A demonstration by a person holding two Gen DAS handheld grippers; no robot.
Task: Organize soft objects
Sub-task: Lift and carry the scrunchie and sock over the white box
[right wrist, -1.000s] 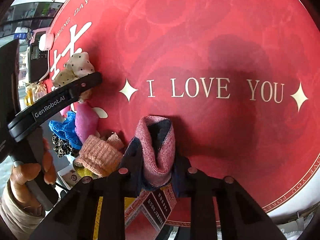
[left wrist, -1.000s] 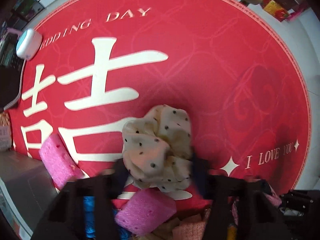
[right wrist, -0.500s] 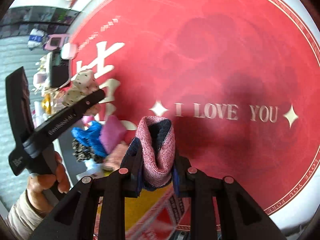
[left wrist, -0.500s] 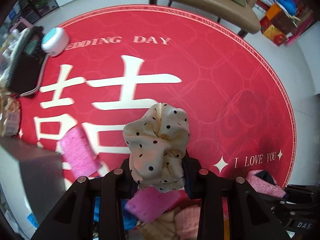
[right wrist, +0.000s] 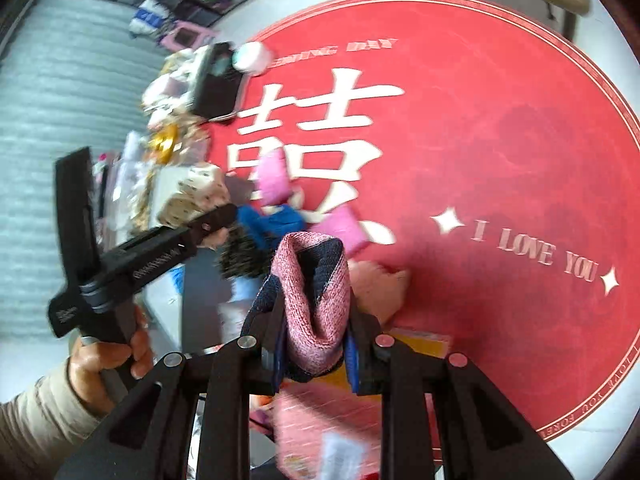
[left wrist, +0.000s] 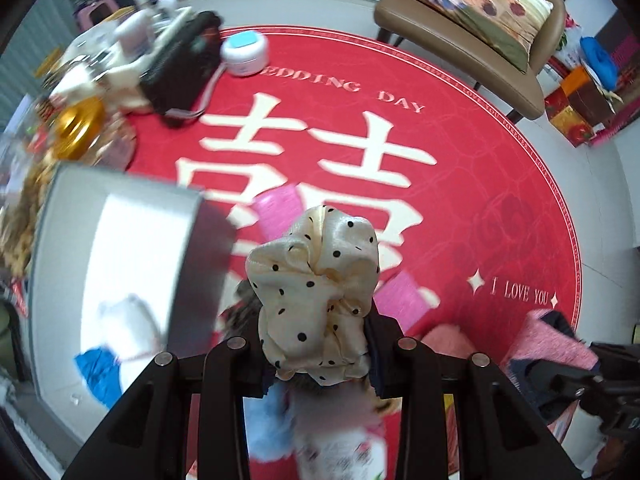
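Observation:
My left gripper (left wrist: 316, 344) is shut on a cream polka-dot scrunchie (left wrist: 314, 280) and holds it high above the red round mat (left wrist: 480, 168), beside a grey storage box (left wrist: 120, 264). My right gripper (right wrist: 314, 320) is shut on a folded pink and navy knit sock (right wrist: 312, 296), also lifted. In the right wrist view the left gripper (right wrist: 216, 216) with the scrunchie (right wrist: 192, 196) shows at the left. Pink sponges (right wrist: 272, 176), a blue soft item (right wrist: 268, 220) and a peach knit piece (right wrist: 376, 280) lie on the mat below.
A brown chair with a cushion (left wrist: 472, 16) stands at the mat's far edge. A black device (left wrist: 180, 68), a white-and-blue round case (left wrist: 245, 54) and cluttered small items (left wrist: 76, 128) sit at the far left. Boxes (left wrist: 580, 108) stand at the right.
Both grippers have risen well above the mat with their items. The left gripper has moved left toward the grey box, which now fills the left of its view.

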